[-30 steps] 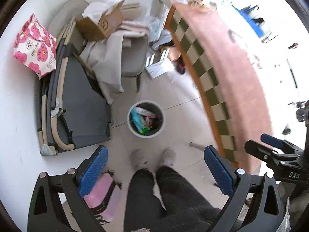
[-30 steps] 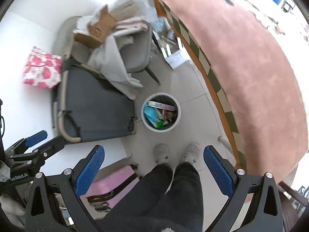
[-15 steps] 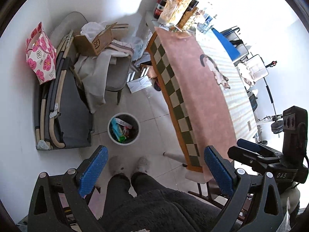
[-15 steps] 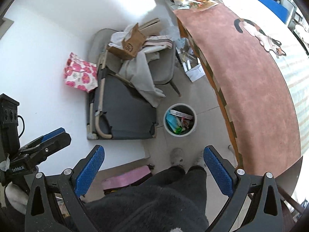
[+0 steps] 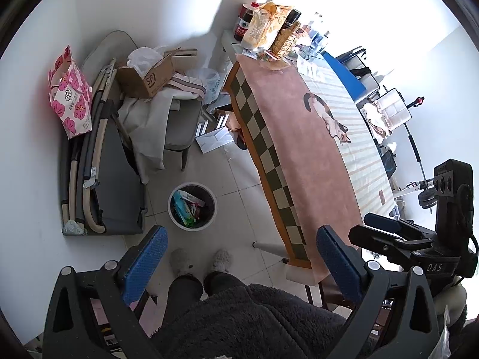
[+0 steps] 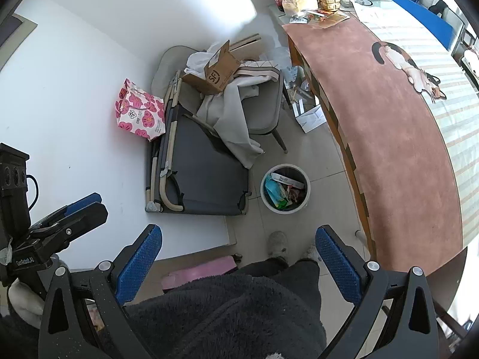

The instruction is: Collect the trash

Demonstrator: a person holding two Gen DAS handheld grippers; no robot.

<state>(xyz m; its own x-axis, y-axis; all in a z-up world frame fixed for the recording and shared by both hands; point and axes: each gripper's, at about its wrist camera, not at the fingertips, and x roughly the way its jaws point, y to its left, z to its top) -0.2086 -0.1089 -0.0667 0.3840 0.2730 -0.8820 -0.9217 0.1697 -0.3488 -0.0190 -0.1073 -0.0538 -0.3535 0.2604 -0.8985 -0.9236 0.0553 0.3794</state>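
While both tongs (image 5: 241,261) (image 6: 238,261) gape empty, one bin (image 5: 172,214) — wrapper-filled — stands below.

Left gripper (image 5: 242,260): black angular frame, two fingers faced with blue stippled pads (image 5: 145,261), silver screw heads beside each pad.
Right gripper (image 6: 239,258): same black frame, blue pads (image 6: 338,264), silver screws; white "DAS" lettering on its side.
Person: dark grey fleecy jacket (image 5: 248,323), dark trousers, pale fluffy slippers (image 5: 181,261) below jacket hem.
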